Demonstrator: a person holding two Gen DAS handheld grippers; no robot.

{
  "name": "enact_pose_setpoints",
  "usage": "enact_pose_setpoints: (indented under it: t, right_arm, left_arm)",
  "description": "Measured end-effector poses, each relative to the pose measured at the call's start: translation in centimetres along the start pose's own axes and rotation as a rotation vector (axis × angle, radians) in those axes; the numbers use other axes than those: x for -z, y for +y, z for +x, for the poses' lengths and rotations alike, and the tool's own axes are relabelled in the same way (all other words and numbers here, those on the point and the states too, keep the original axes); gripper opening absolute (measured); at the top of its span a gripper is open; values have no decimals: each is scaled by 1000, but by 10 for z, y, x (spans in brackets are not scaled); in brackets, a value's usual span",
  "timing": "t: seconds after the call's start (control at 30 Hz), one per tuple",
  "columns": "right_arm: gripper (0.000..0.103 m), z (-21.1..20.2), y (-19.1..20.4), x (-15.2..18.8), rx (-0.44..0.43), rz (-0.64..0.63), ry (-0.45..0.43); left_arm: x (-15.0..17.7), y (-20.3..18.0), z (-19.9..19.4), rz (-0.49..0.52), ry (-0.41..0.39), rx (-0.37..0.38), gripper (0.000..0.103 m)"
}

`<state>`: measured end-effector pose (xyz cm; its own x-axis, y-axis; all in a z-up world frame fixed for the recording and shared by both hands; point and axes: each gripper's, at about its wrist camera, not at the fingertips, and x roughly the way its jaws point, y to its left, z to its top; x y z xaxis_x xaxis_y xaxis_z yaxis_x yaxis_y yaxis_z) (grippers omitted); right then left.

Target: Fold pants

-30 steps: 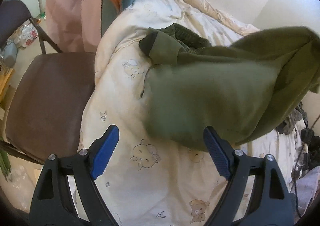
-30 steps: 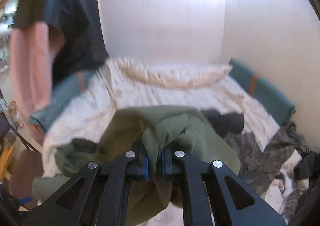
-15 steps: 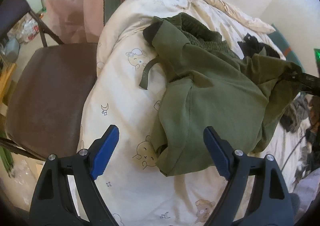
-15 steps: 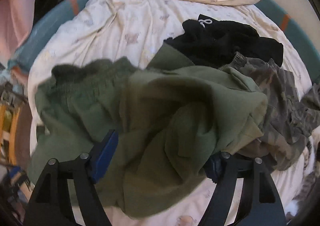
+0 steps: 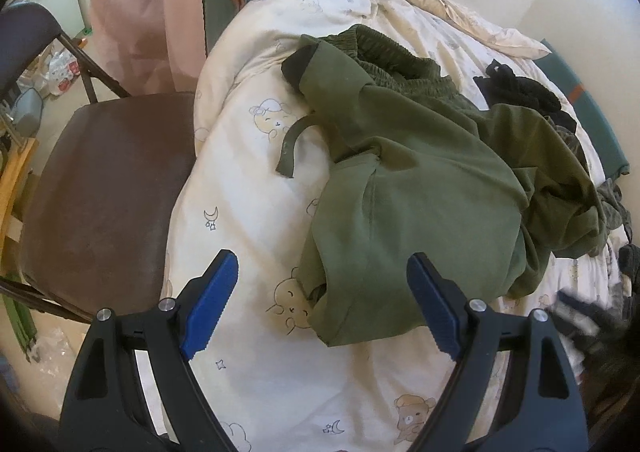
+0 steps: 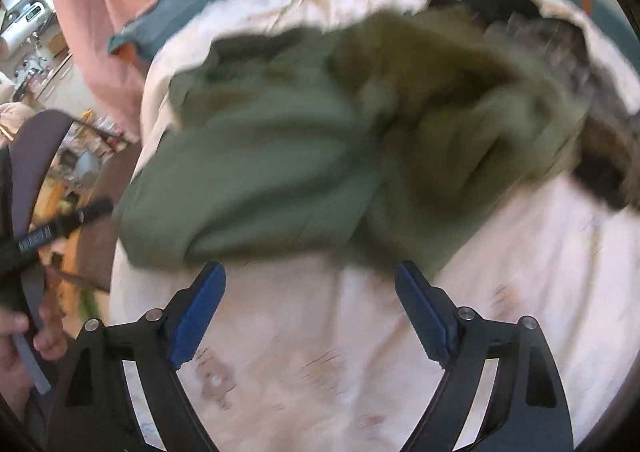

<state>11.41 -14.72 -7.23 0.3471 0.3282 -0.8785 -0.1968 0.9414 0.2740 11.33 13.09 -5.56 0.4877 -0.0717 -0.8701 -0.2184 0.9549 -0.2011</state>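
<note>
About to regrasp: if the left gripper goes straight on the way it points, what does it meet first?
Most likely the near hem of the green pants, lying crumpled on the cream quilt. The left gripper is open and empty; depth is unclear, so it might touch quilt first.

Green pants (image 5: 408,172) on a cream blanket (image 5: 256,188)

The blanket has little bears and moons — the chair (image 5: 108,188) is brown, the curtain (image 5: 140,0) pink.
</note>
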Motion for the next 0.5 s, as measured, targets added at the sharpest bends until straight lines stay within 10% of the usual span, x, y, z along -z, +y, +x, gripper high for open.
enact_pose_setpoints:
  t: [0.37,0.43,0.47,0.5]
  right_arm:
    - [83,92,41,-36,1,-5,5]
    - [49,98,46,-48,-46,-13,8]
    - [17,99,49,-51,-49,-18,17]
    - [9,95,53,-54,-54,-21,18]
  left_arm:
    - [0,2,6,-3,17,-4,84]
    - [0,4,9,-8,22,-8,84]
    - [-1,4,9,-10,19,-12,84]
    - [-2,5,8,-12,15,-14,84]
